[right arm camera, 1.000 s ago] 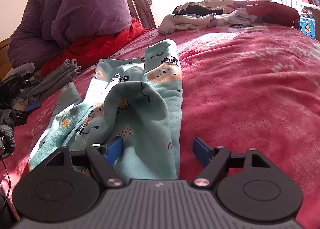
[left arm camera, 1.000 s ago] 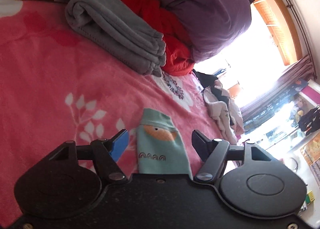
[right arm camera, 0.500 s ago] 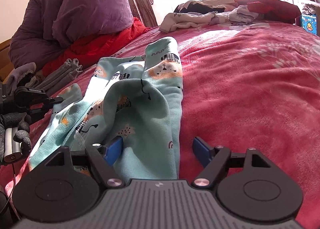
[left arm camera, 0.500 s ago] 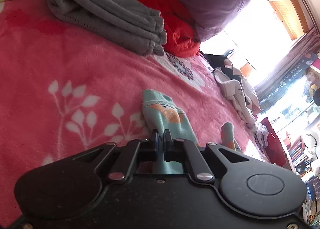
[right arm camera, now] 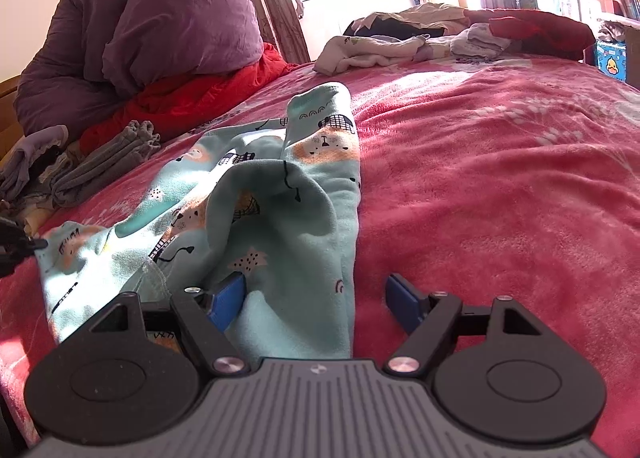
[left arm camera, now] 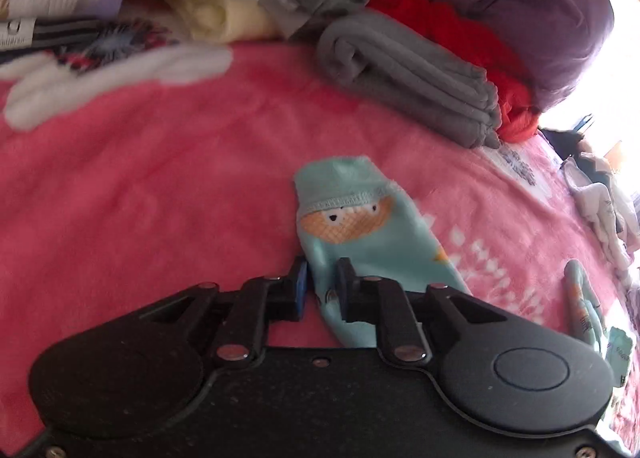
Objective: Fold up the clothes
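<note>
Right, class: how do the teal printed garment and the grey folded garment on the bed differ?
The teal printed garment lies rumpled and spread out; the grey folded garment sits in a neat layered stack. The teal one carries animal prints; the grey one is plain. Both rest on the pink blanket.

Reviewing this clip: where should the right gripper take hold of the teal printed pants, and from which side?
Judging by the pose, grip the flat leg edge of the teal printed pants lying between the open right gripper fingers, coming in low from the near end; the raised fold to its left is bunched and likelier to slip.
</note>
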### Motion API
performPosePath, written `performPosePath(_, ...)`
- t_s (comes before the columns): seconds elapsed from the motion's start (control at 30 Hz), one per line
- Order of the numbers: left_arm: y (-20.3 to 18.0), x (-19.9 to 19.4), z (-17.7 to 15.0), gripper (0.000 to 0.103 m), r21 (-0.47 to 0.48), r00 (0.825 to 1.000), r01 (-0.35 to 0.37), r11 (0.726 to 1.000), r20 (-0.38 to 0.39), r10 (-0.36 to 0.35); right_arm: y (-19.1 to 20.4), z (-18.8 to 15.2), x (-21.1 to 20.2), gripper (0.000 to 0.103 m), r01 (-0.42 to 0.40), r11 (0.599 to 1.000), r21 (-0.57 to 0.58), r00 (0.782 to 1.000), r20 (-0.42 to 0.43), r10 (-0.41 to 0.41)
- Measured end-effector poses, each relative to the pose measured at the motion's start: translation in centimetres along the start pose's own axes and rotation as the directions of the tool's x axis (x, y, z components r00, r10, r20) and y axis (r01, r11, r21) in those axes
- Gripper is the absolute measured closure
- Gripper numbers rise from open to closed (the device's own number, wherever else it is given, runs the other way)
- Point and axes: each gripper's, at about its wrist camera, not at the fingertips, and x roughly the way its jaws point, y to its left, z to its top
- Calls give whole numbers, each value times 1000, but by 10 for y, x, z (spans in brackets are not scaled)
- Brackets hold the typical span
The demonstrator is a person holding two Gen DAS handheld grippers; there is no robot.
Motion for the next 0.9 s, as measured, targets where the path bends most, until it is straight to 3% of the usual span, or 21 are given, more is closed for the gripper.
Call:
performPosePath(0.07,2,-8,3,67,-71,1000,29,997,-7,-29,-1,-1,-2,26,0,1000,-8,1000,2,0)
performPosePath(0.1,2,-13,3,46,-92,999,53,994,9,-52,-1,-2,-3,26,-1,1000,-10,1000,3,1)
performPosePath(0.13,0,-16,1,43,-95,998,59,994,34,-56,-2,-2,-4,26,-3,1000,-10,1000,2,3)
performPosePath(0.23,-4,-9,-3,46,-50,999,27,998,40,-25,-4,-3,-7,26,-13,1000,-7,1000,1,13)
performPosePath(0.3,-2,0,-3,49,-44,997,45,998,62,-43,-6,-4,-8,26,-19,1000,-4,1000,-2,19)
performPosePath(0.4,-16,12,3,97,96,995,44,994,82,-52,-7,-5,-9,26,-26,1000,-5,1000,-4,26)
performPosePath(0.43,-24,8,7,99,150,988,71,986,129,-91,-7,-5,-8,25,-27,1000,-5,1000,-6,27)
performPosePath(0.47,-30,-1,9,100,190,973,100,977,188,-136,-7,-4,-8,25,-28,1000,-5,1000,-7,28)
performPosePath(0.57,-35,-2,14,92,202,960,106,974,235,-154,-6,-3,-5,23,-27,1000,-14,1000,-13,27)
performPosePath(0.6,-34,8,13,78,197,979,35,980,192,-74,-5,-3,-4,22,-25,999,-19,1000,-15,25)
performPosePath(0.63,-32,19,13,73,195,989,-36,980,150,6,-4,-3,-3,22,-24,999,-25,1000,-17,23)
performPosePath(0.67,-31,19,13,73,198,985,-85,976,162,53,-3,-3,-3,21,-22,999,-31,1000,-19,22)
performPosePath(0.77,-33,-3,18,67,185,964,-111,976,258,61,-1,-1,-3,21,-19,999,-40,1000,-18,19)
performPosePath(0.8,-37,-13,18,55,195,953,-121,973,298,59,-1,0,-4,22,-20,999,-42,1000,-16,19)
performPosePath(0.87,-40,-23,17,53,197,946,-96,976,322,28,2,4,-7,23,-16,998,-65,1000,-1,16)
performPosePath(0.9,-42,-24,18,52,196,951,-67,978,308,4,5,6,-10,25,-11,996,-87,1000,11,12)
